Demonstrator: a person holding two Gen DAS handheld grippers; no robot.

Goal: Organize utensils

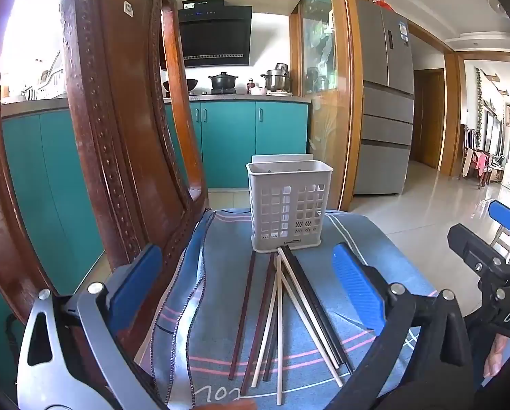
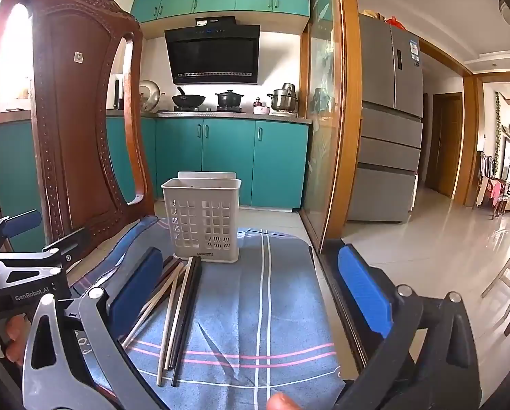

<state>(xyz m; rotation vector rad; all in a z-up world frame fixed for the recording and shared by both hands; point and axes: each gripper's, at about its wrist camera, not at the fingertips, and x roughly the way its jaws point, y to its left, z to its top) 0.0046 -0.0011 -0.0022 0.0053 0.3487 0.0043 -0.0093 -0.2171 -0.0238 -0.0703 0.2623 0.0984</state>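
Chopsticks (image 1: 282,311) lie fanned on the cloth (image 1: 364,239) before the empty basket (image 1: 289,205), within reach. Left gripper (image 1: 248,280) and right gripper (image 2: 251,287) hover with jaws apart, holding nothing.

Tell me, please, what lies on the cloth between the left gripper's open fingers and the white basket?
In the left wrist view, only the loose chopsticks lie on the blue cloth between the left gripper and the basket.

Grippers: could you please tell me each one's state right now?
Left gripper: open, holding nothing.
Right gripper: open, holding nothing.
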